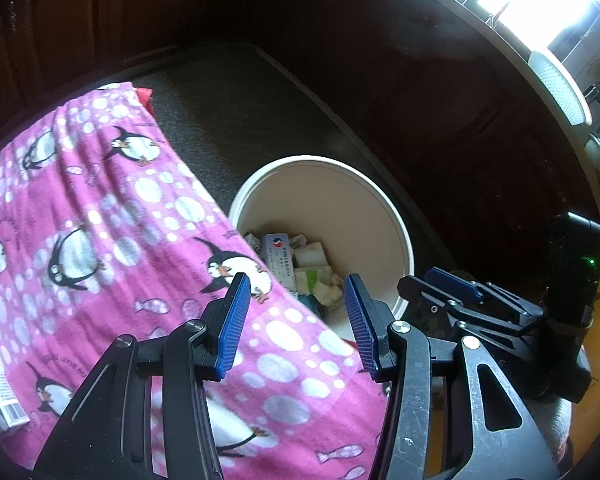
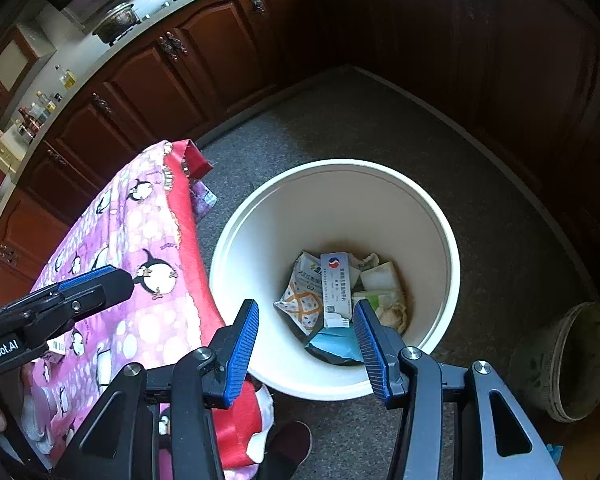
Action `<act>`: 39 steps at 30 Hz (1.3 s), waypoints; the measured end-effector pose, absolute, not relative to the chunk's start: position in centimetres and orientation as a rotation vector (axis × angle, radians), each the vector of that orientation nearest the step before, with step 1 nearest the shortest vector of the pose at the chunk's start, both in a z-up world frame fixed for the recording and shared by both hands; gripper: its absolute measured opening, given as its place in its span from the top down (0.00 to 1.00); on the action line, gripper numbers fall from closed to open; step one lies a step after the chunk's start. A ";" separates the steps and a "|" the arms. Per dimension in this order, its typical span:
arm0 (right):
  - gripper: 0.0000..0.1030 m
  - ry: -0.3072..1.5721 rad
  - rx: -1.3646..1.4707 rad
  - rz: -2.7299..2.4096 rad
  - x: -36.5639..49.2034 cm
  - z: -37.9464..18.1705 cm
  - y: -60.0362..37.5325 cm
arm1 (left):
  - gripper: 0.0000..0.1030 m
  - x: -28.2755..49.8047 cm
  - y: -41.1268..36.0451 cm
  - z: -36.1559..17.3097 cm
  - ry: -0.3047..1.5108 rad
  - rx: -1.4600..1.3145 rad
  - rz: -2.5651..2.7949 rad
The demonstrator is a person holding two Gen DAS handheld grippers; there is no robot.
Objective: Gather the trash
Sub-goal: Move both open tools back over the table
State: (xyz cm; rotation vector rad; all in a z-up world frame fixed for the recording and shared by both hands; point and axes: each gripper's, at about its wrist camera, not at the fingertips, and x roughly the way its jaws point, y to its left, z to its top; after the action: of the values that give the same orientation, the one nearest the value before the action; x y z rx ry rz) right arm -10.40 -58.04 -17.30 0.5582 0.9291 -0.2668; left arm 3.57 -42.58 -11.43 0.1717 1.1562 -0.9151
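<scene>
A white round bin (image 2: 440,236) stands on the grey floor beside a table under a pink penguin cloth (image 2: 140,240). It holds trash: a white medicine box (image 2: 334,280), a patterned wrapper (image 2: 300,300), a blue packet (image 2: 336,344) and crumpled paper (image 2: 388,300). The bin also shows in the left wrist view (image 1: 324,200). My right gripper (image 2: 306,340) is open and empty above the bin's near rim. My left gripper (image 1: 296,320) is open and empty over the cloth's edge (image 1: 100,220), next to the bin. A small carton (image 1: 0,392) lies on the cloth at the far left.
Dark wooden cabinets (image 2: 180,72) line the floor on two sides. A dirty grey bucket (image 2: 572,360) stands right of the bin. A foot in a dark red slipper (image 2: 288,444) is below the table edge. The right gripper shows in the left wrist view (image 1: 480,300).
</scene>
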 end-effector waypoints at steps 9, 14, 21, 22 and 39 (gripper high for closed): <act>0.54 0.921 0.524 -0.237 -10.4 -16.2 -56.2 | 0.54 3.4 -38.8 -10.4 1.105 0.188 -0.876; 0.54 0.909 0.508 -0.224 -10.2 -15.4 -55.1 | 0.54 3.3 -36.2 -9.8 1.085 0.174 -0.850; 0.51 0.896 0.488 -0.208 -9.9 -14.2 -53.4 | 0.54 2.5 -33.9 -8.7 1.060 0.163 -0.822; 0.51 0.894 0.484 -0.205 -9.9 -14.0 -53.2 | 0.54 2.4 -33.4 -8.6 1.057 0.161 -0.820; 0.41 0.886 0.387 -0.045 -6.6 -11.6 -45.1 | 0.54 3.0 -25.8 -5.9 1.013 0.134 -0.683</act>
State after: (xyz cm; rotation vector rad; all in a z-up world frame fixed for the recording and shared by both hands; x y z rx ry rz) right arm -6.61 -45.11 -11.64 0.3873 0.8861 -0.0455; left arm 3.04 -25.78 -5.91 0.1344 1.0135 -0.6832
